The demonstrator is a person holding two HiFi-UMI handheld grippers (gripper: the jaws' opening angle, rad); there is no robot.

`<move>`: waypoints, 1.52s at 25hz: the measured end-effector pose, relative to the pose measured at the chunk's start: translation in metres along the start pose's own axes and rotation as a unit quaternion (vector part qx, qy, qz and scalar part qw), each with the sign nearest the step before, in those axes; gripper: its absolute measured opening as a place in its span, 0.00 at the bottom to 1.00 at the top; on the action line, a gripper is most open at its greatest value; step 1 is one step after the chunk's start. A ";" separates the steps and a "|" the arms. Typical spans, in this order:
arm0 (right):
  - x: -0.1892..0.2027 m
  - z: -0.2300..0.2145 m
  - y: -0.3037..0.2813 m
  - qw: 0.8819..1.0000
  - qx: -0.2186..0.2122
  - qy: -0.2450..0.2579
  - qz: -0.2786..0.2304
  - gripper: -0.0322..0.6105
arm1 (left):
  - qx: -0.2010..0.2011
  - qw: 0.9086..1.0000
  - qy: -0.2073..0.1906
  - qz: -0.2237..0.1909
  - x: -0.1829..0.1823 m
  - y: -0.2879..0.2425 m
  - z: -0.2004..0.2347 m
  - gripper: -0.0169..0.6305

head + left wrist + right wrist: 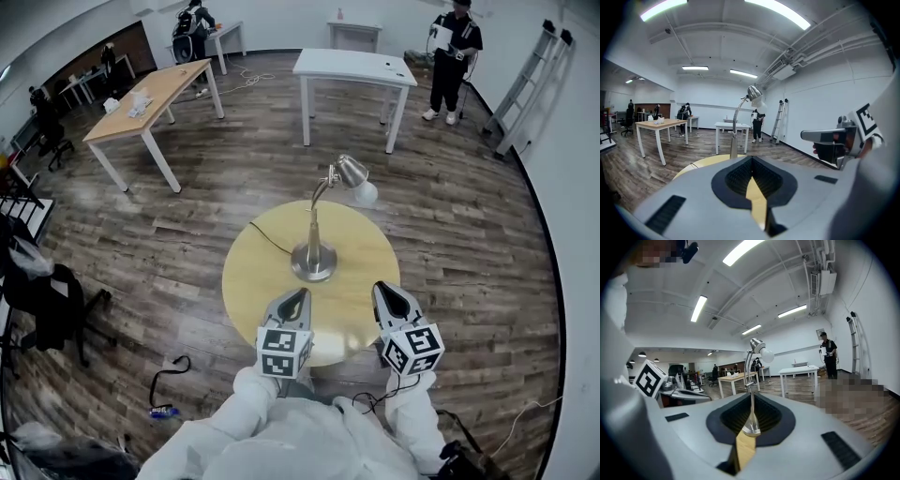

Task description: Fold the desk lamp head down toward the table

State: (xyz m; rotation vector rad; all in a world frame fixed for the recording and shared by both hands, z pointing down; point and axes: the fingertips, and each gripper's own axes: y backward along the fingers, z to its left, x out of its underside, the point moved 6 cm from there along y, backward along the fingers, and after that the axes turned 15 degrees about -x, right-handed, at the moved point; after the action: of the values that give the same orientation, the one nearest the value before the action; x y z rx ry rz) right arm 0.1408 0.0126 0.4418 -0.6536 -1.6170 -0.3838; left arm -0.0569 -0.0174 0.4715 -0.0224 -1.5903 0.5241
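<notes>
Head view: the left gripper (298, 296) and the right gripper (384, 289) sit side by side over the near rim of the round yellow table (251, 274). Both have their jaws pressed together with nothing between them. The hands carrying them are hidden behind the marker cubes (284, 352), and only white sleeves (246, 412) show. The desk lamp (315, 251) stands at 12 o'clock from the grippers, apart from both, with its base (314, 273) near the table's middle. Its head (352, 172) is raised and leans toward 1 o'clock, the bulb (366, 194) seen against the floor. A dark cord (270, 238) leaves the base toward 10 o'clock, and its far end is too thin to follow. In the left gripper view the closed jaws cover the lamp's base, while the right gripper view shows it in the notch above its jaws.
</notes>
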 end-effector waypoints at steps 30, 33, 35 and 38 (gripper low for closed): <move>-0.137 -0.051 -0.069 0.987 -0.099 0.129 -0.013 0.31 | 0.104 0.986 -0.131 -0.012 -0.013 -0.188 0.032 0.26; -0.153 -0.068 -0.077 0.980 -0.124 0.154 -0.003 0.31 | 0.081 0.986 -0.145 -0.010 -0.019 -0.207 0.025 0.29; -0.164 -0.075 -0.089 0.973 -0.155 0.171 0.017 0.33 | 0.076 0.987 -0.140 -0.004 -0.022 -0.213 0.019 0.29; -0.180 -0.081 -0.111 0.956 -0.211 0.195 0.054 0.36 | 0.068 0.987 -0.146 -0.006 -0.024 -0.214 0.009 0.29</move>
State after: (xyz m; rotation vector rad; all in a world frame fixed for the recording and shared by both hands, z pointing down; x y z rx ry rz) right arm 0.1458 -0.1562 0.2919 -0.9192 -1.1235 -0.7390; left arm 0.0006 -0.2188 0.5222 0.1728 -1.8340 0.6479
